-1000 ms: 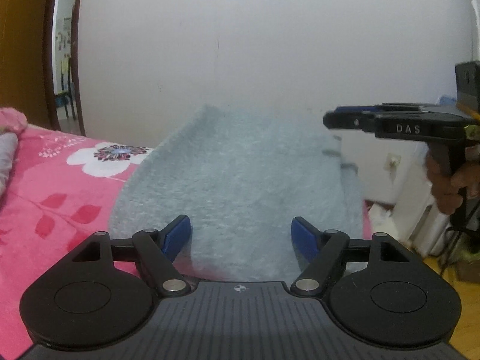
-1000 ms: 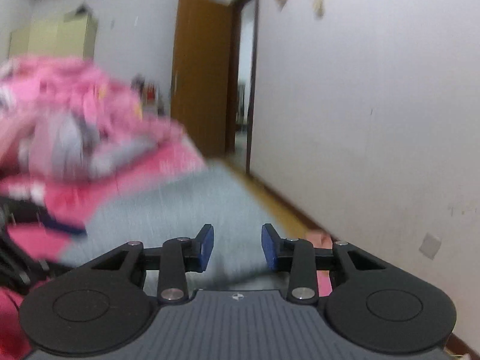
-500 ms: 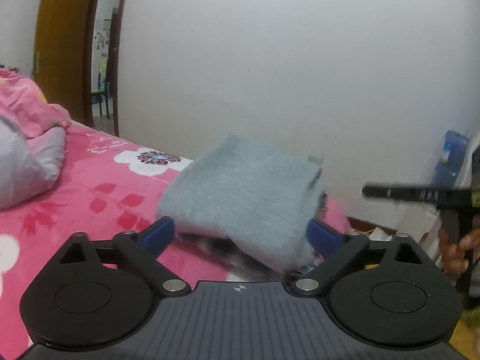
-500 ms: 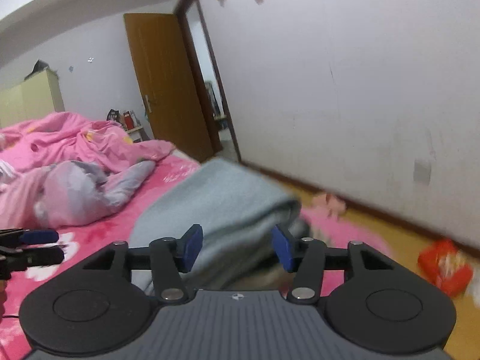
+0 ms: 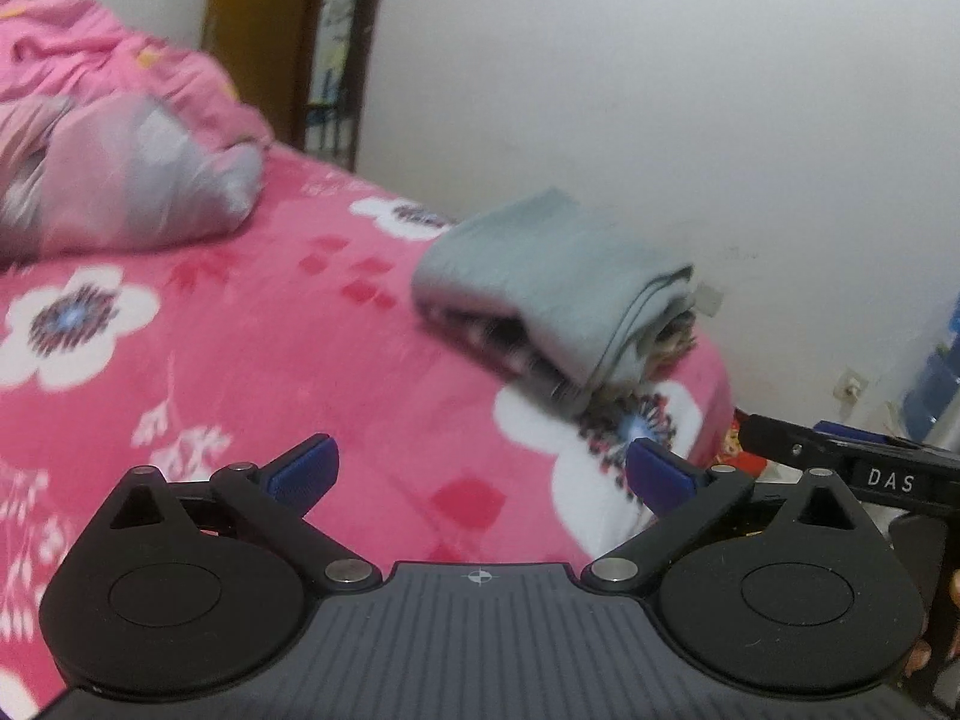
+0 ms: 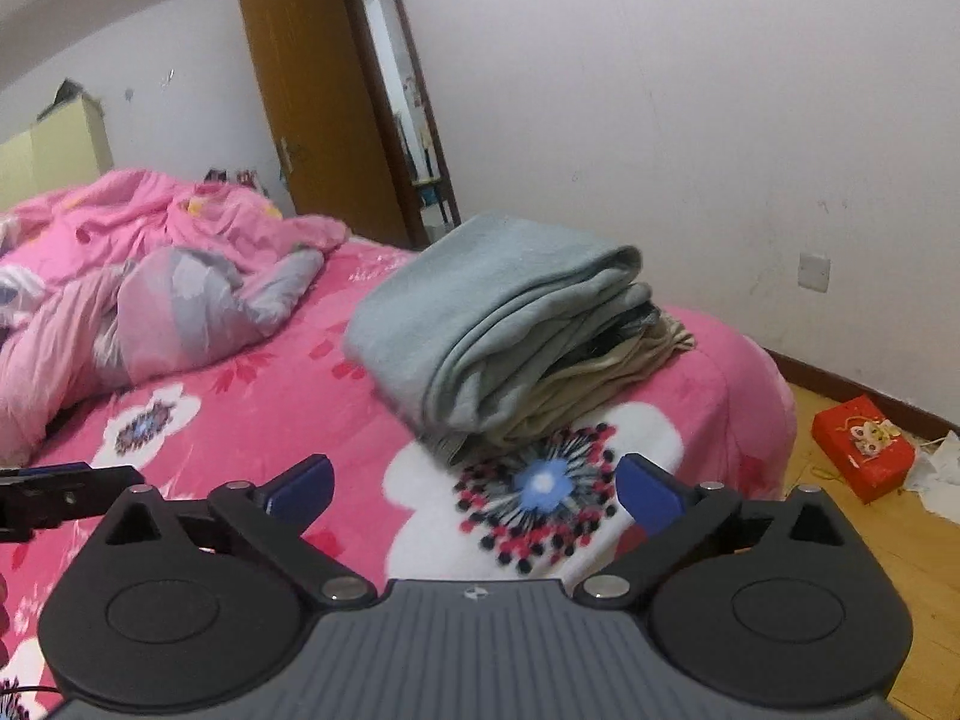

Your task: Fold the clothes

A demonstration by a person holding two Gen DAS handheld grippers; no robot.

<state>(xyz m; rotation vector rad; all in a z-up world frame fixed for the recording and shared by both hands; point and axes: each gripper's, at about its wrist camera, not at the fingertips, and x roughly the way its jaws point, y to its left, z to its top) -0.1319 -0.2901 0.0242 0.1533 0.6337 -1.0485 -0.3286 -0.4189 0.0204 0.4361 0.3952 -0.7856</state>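
While the left wrist view is a little blurred, it shows a bed (image 5: pixel 252 360) under a pink flowered cover, set by a white wall (image 5: pixel 660 120). A brown door (image 5: pixel 264 30) stands at the far end, and a rumpled pink and grey quilt (image 5: pixel 120 180) lies at the upper left. The folded grey garment (image 5: pixel 558 294) sits on top of a small stack near the bed's right edge, close to the wall. The left gripper (image 5: pixel 480 471) hovers low over the cover, well short of the stack, its blue pads spread wide with nothing between them. The right gripper's tip (image 5: pixel 840 456) juts in from the right, just past the bed's edge, apart from the stack. Bare cover lies between the left gripper and the stack.

From the right wrist view, the same grey garment (image 6: pixel 486 306) tops a pile of beige and dark folded clothes (image 6: pixel 606 366) at the bed's near corner. The right gripper (image 6: pixel 474 489) is held above a flower print, its jaws wide apart and empty, clear of the pile. The left gripper (image 6: pixel 60 495) shows at the left edge; whether it is spread or closed cannot be told here. Wooden floor (image 6: pixel 870 540) runs along the bed's right side, with a red box (image 6: pixel 864 447) and scraps of paper (image 6: pixel 942 468) on it. The wall carries a socket (image 6: pixel 814 271).
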